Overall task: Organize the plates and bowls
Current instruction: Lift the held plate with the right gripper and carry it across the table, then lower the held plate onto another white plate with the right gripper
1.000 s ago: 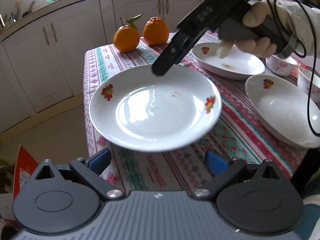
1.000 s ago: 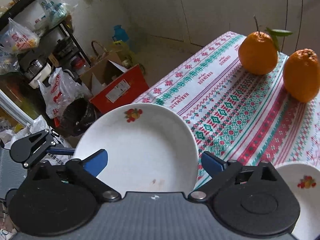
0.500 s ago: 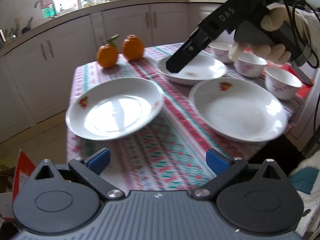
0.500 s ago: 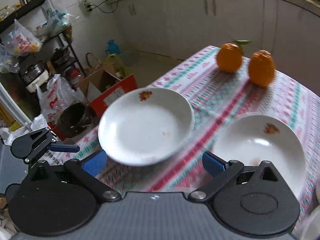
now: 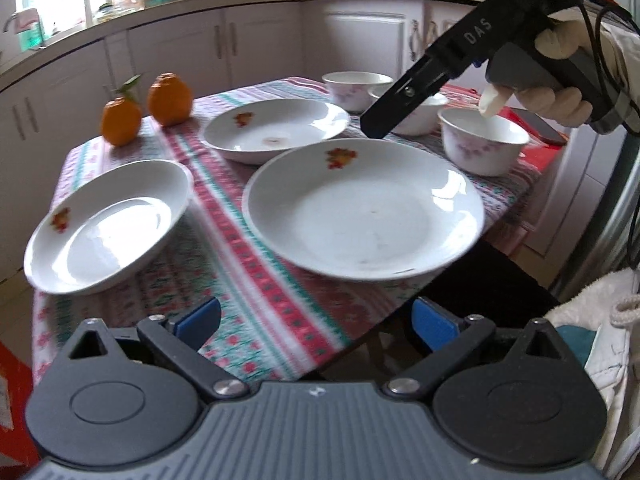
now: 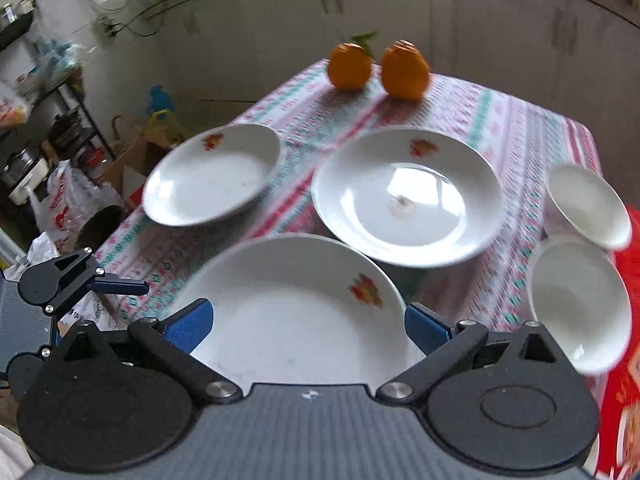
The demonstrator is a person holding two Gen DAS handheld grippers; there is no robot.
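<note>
The left gripper (image 5: 316, 322) hangs above the near edge of the desk (image 5: 256, 320) with its jaws spread wide and nothing between them. Just ahead of the jaws and a little right sits the nearest plate (image 5: 362, 210), part of its rim overhanging the desk's edge. Ahead and left of the jaws lies a second plate (image 5: 106, 226), also at the desk's edge. Beyond the gap between those two rests a third plate (image 5: 276, 130).

The right gripper (image 6: 308, 328) hovers over the nearest plate (image 6: 296, 304), its jaws likewise spread and empty, the plate's rim showing between them. In the left view this gripper's black finger (image 5: 404, 100) points down toward the nearest plate's far rim, held by a gloved hand (image 5: 556, 76).

Right of the far plate stand three bowls (image 5: 484, 140), close together. At the desk's far end, well beyond both jaws, two oranges (image 5: 168, 98) sit side by side, one with a leaf.
</note>
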